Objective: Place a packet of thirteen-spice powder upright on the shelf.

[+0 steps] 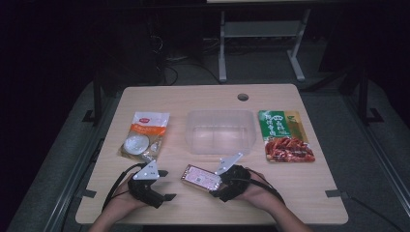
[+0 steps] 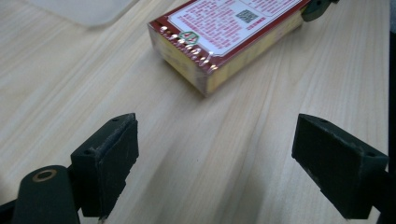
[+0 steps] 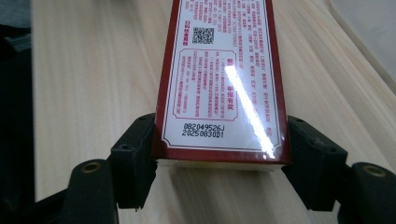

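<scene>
The right tongs clamped the red box by its near end; it lay flat on the tabletop, long axis running toward the wide-open, empty left tongs.

The near strip of table is left bare to the right of the right gripper, and a gripper could be passed there unhindered. Between the left gripper and the box, a narrow gap of bare wood is seen. Farther in, the way is barred by three things in a row: a white pouch, a clear tub and a green pouch. Lanes are left between them, seemingly wide enough for a gripper.
</scene>
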Demonstrator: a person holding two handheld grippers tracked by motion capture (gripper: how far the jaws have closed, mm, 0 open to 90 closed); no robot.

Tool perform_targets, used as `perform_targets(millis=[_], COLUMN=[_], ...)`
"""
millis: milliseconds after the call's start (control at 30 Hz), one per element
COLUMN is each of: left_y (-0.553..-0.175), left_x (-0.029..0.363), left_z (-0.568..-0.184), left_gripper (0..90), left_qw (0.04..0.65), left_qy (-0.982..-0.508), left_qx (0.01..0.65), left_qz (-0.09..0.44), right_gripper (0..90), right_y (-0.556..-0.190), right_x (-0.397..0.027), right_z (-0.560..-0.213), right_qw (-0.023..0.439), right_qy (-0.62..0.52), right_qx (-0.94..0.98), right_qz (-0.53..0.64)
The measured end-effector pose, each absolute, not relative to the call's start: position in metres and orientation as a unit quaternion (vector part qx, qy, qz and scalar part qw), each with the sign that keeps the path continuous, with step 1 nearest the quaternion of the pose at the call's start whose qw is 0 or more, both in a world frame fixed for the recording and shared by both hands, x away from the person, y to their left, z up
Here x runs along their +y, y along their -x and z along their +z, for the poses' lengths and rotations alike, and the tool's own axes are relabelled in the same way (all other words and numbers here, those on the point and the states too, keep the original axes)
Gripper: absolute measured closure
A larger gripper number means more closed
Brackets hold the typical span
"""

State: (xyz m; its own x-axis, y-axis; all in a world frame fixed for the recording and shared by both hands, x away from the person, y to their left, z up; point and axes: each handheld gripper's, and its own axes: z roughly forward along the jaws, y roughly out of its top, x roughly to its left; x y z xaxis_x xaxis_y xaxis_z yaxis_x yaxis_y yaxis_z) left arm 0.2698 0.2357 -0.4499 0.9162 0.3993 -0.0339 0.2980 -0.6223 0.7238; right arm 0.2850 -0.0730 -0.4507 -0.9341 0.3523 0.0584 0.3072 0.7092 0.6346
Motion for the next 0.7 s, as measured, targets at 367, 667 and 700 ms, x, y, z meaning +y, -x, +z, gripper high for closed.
perform_targets(millis=[367,667,700], left_y=[-0.277,-0.295,-0.298], left_x=[0.222,0.189,0.180], left_z=[-0.430,-0.415,-0.412], left_gripper=[14.2,14.0,14.0], left_qw=[0.409,0.410,0.413], left_qy=[-0.898,-0.906,-0.905], left_qx=[0.154,0.100,0.092], left_qz=[0.054,0.040,0.035], right_gripper=[31.9,31.9,31.9], right_y=[-0.295,-0.302,-0.301], right_x=[-0.106,-0.135,-0.137], right_z=[-0.437,-0.427,-0.426], right_qw=[0.019,0.020,0.016], right_qy=[-0.134,-0.102,-0.106], right_qx=[0.923,0.925,0.924], right_qz=[0.360,0.366,0.368])
